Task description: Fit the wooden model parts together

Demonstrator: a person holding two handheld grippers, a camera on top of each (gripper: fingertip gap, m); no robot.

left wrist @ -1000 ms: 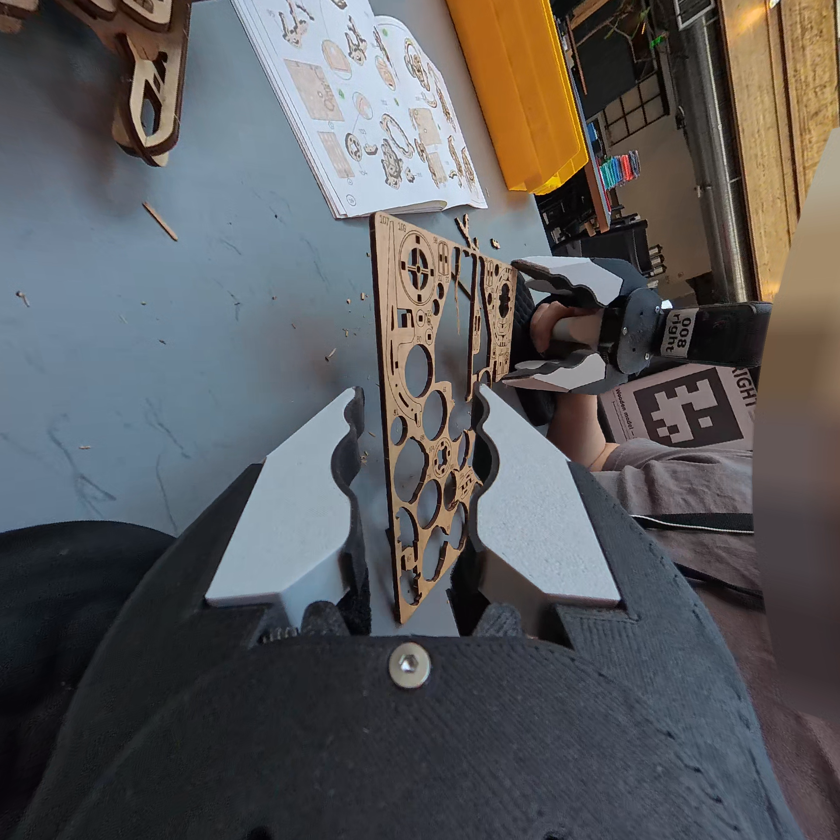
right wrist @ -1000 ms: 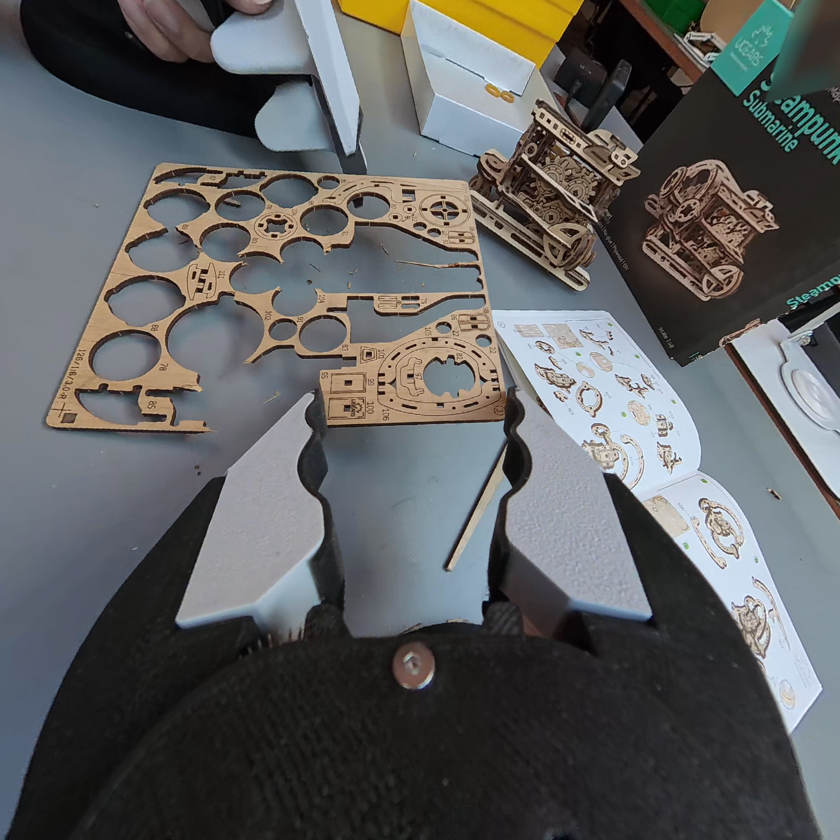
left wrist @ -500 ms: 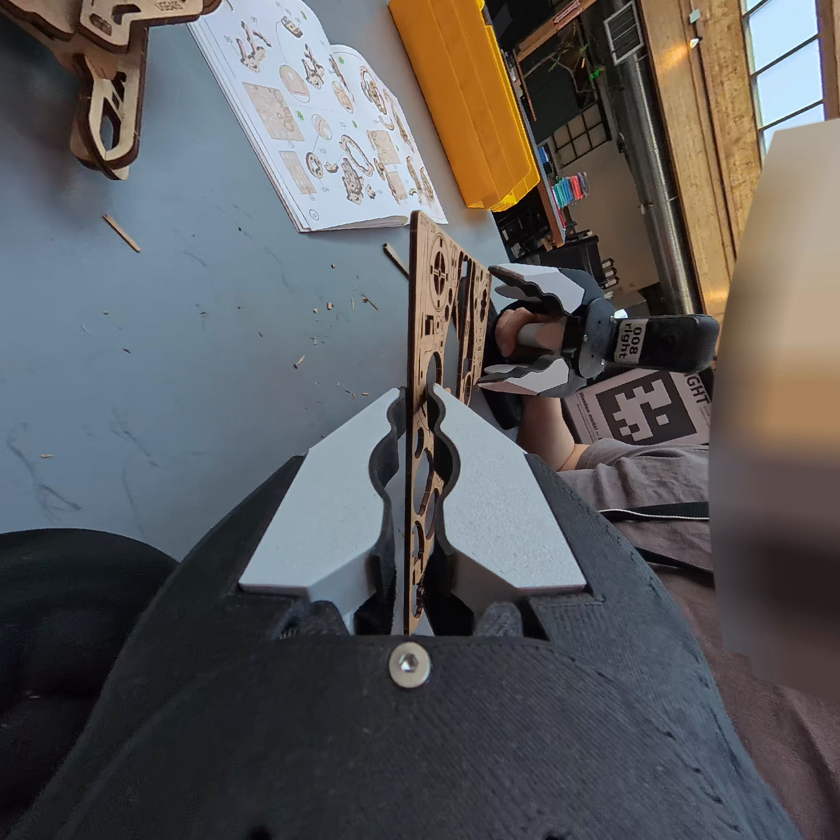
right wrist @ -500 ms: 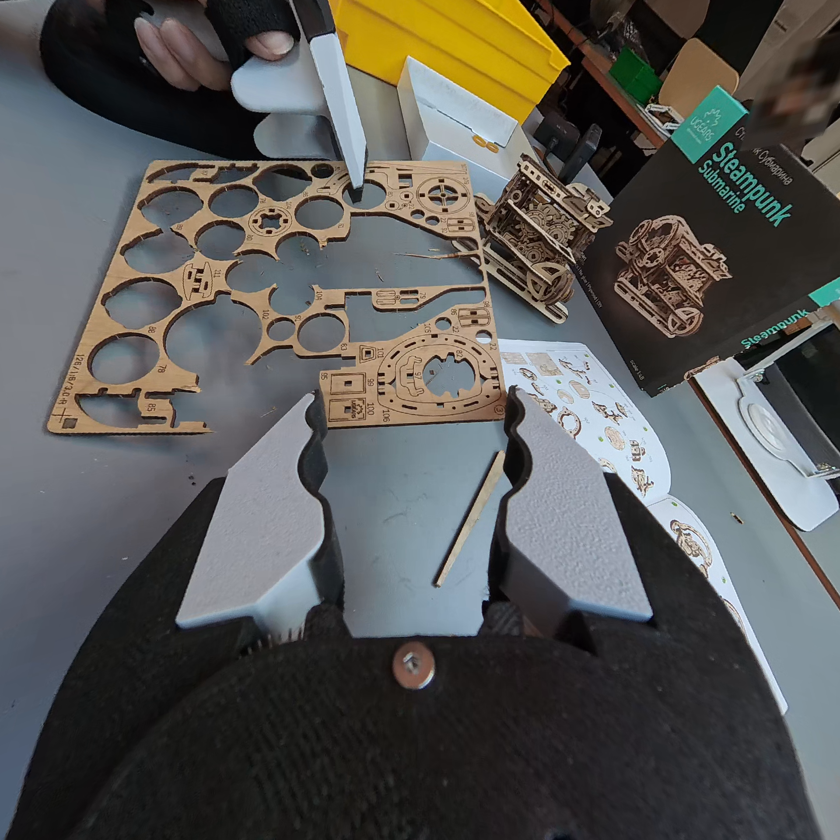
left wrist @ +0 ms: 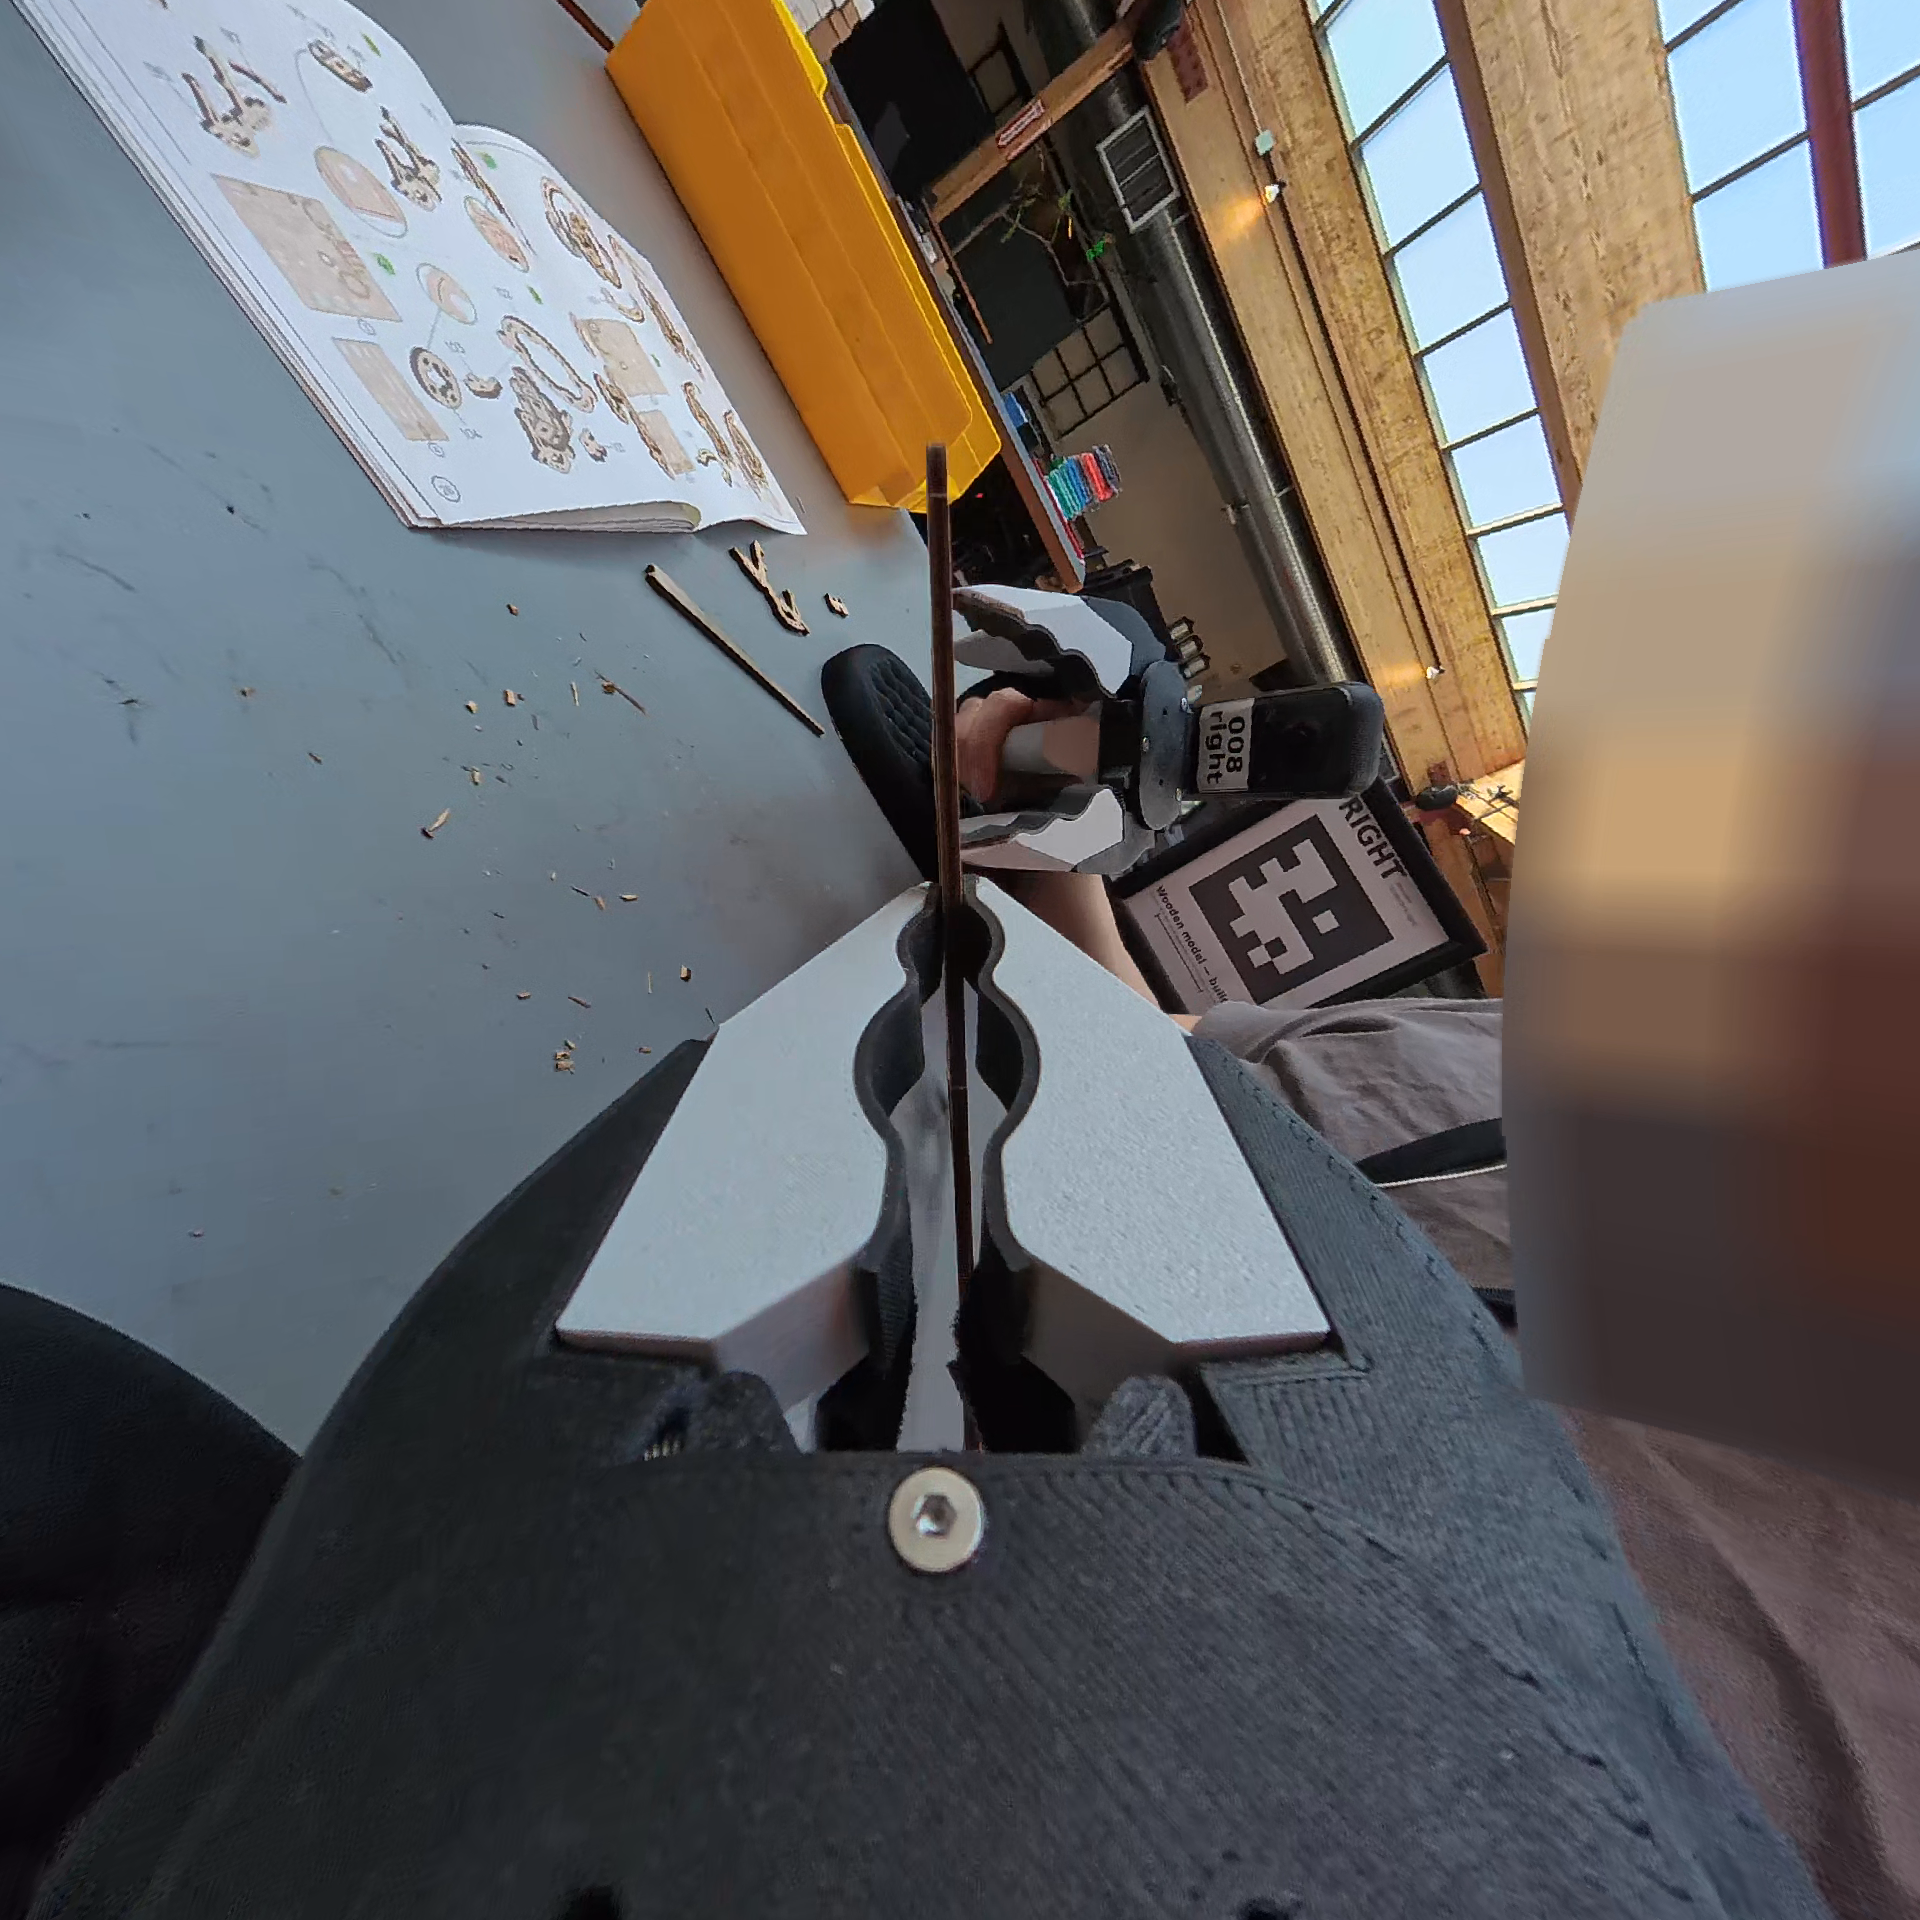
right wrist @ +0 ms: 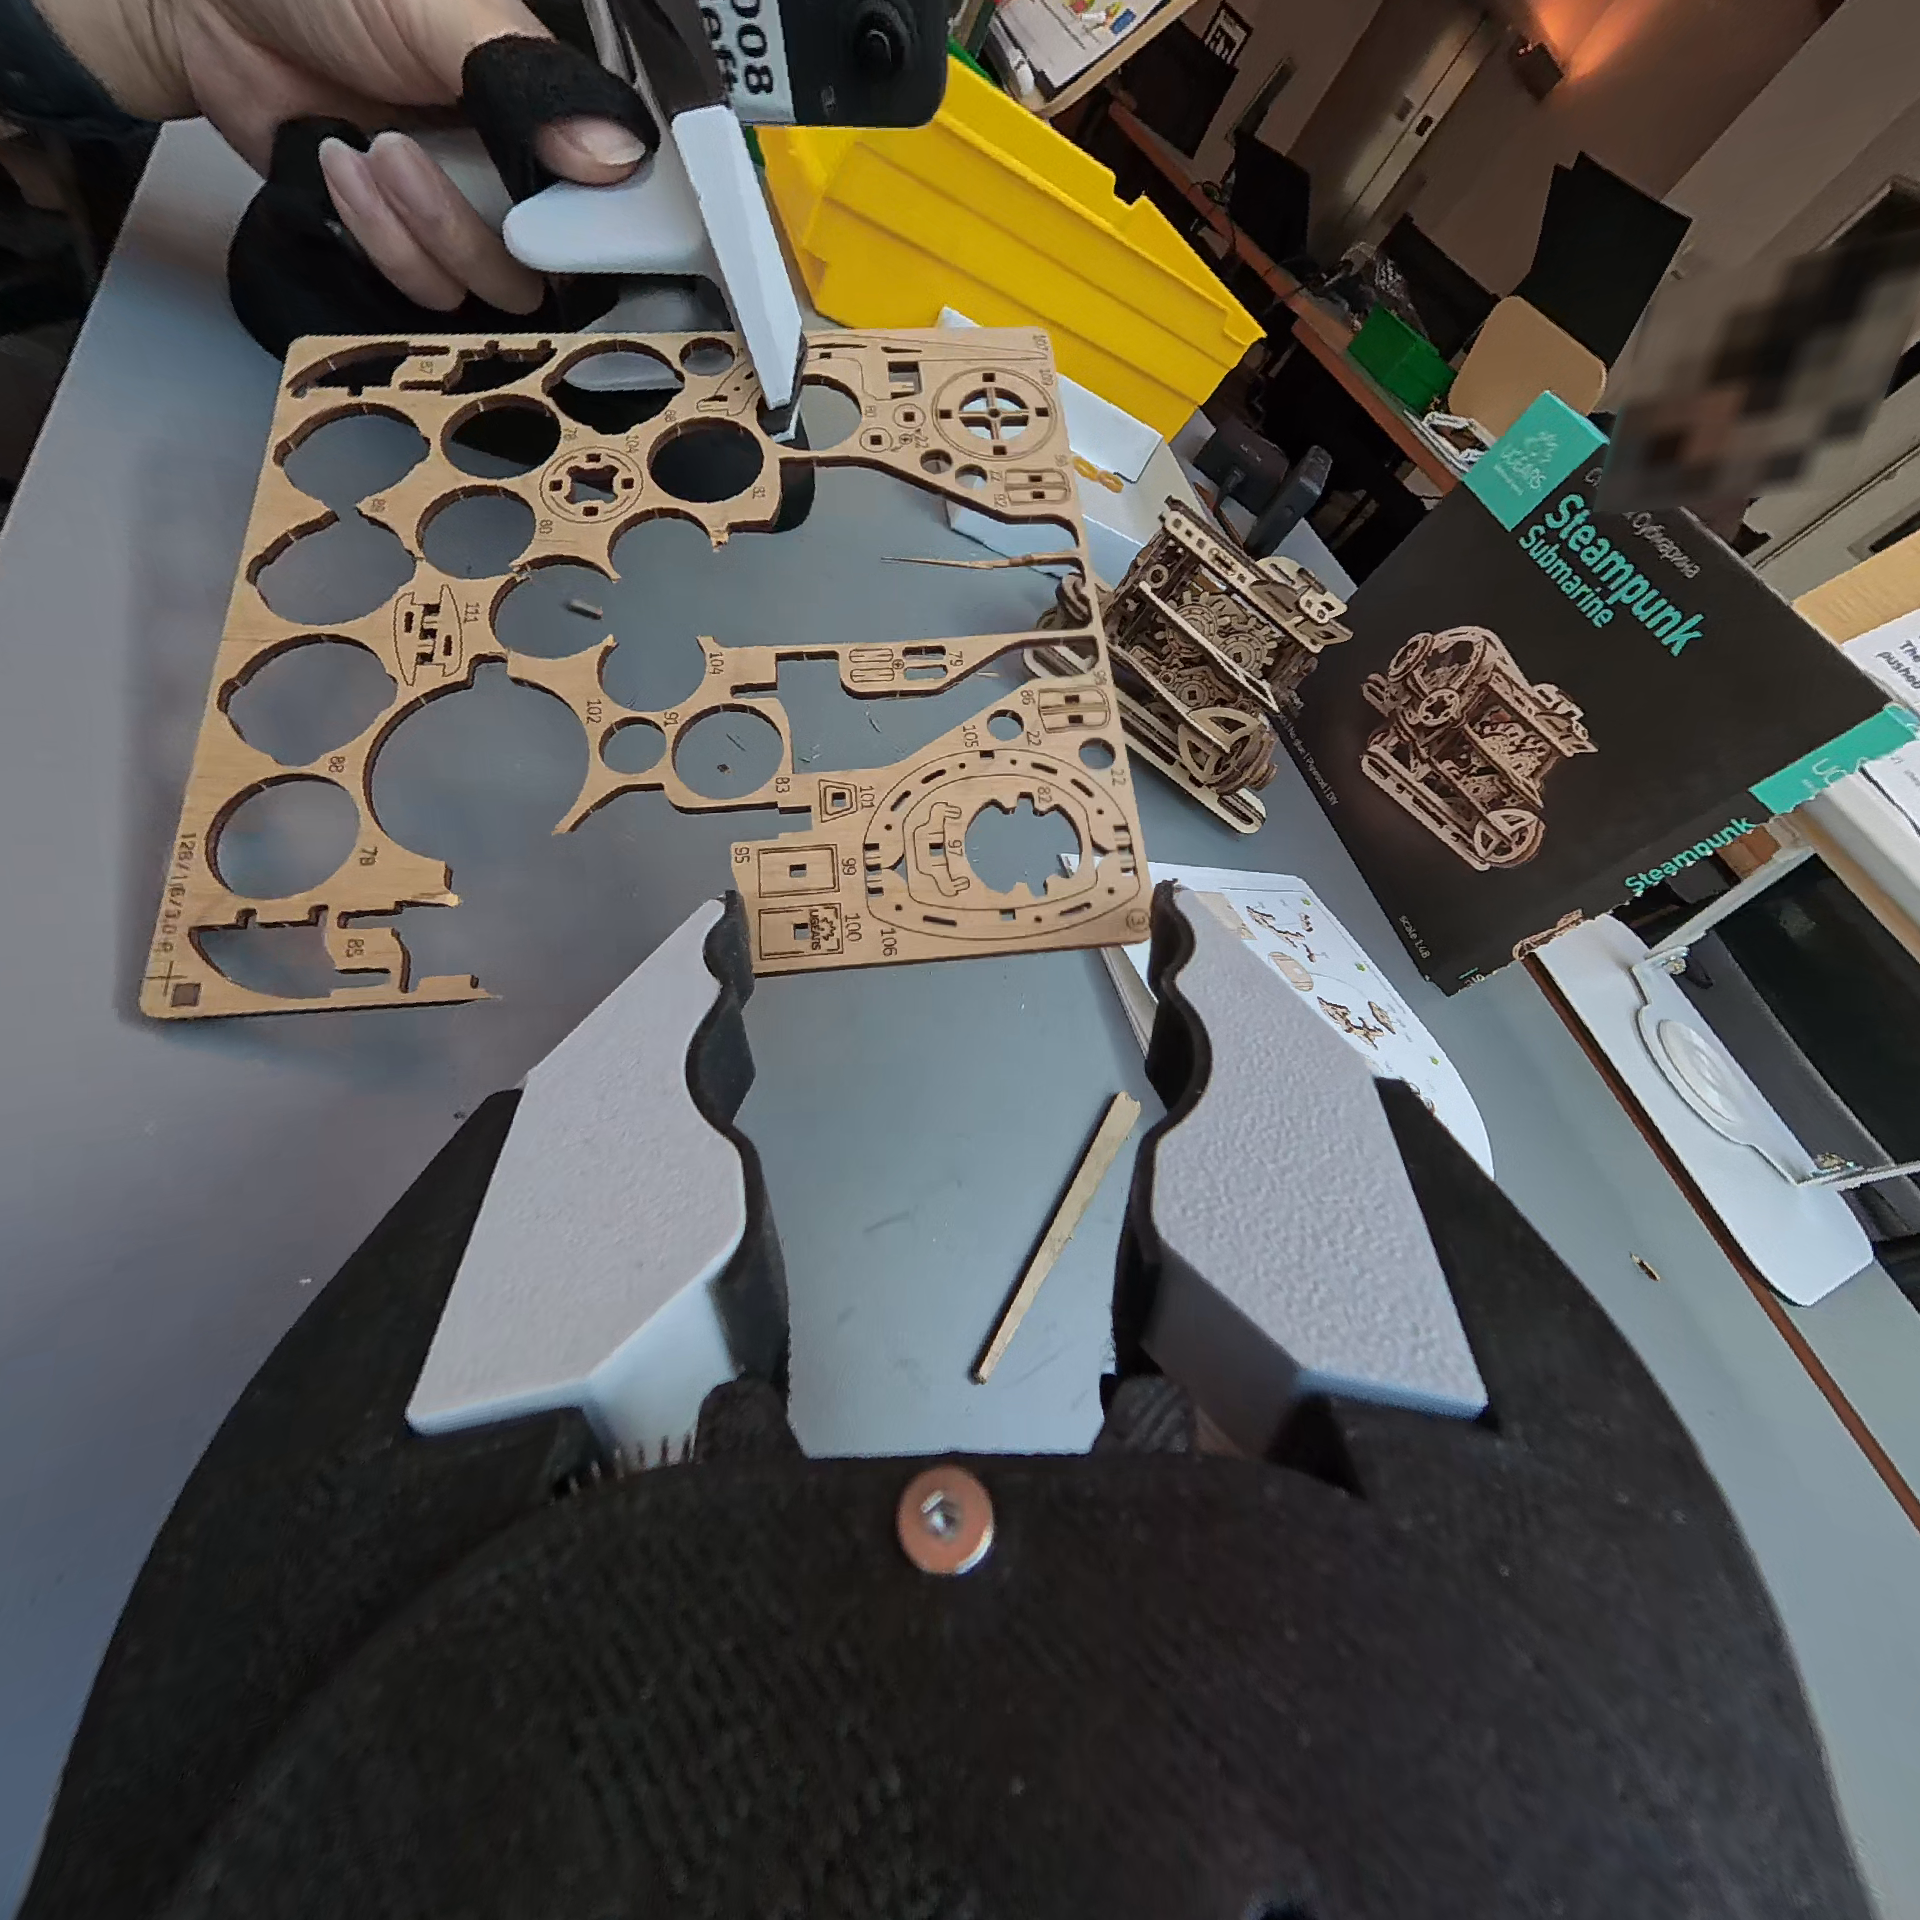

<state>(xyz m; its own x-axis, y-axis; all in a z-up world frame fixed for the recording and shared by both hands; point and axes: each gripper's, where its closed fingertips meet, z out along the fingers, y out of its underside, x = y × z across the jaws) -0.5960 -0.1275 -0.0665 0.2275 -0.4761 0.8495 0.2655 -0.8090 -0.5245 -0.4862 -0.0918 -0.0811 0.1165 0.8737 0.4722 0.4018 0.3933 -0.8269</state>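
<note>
On a grey worktable [right wrist: 260,1122], a laser-cut wooden parts sheet [right wrist: 665,665] is gripped at its far edge by the left gripper [left wrist: 951,914], whose jaws are closed tight on the thin board, seen edge-on in the left wrist view. The right gripper [right wrist: 945,935] is held just short of the sheet's near edge with jaws spread wide and empty, a wooden stick [right wrist: 1060,1236] lying on the table between them. A partly built wooden model [right wrist: 1184,665], its dark box [right wrist: 1579,707], an instruction booklet [left wrist: 436,281] and yellow bins [right wrist: 997,239] are seen beyond.
</note>
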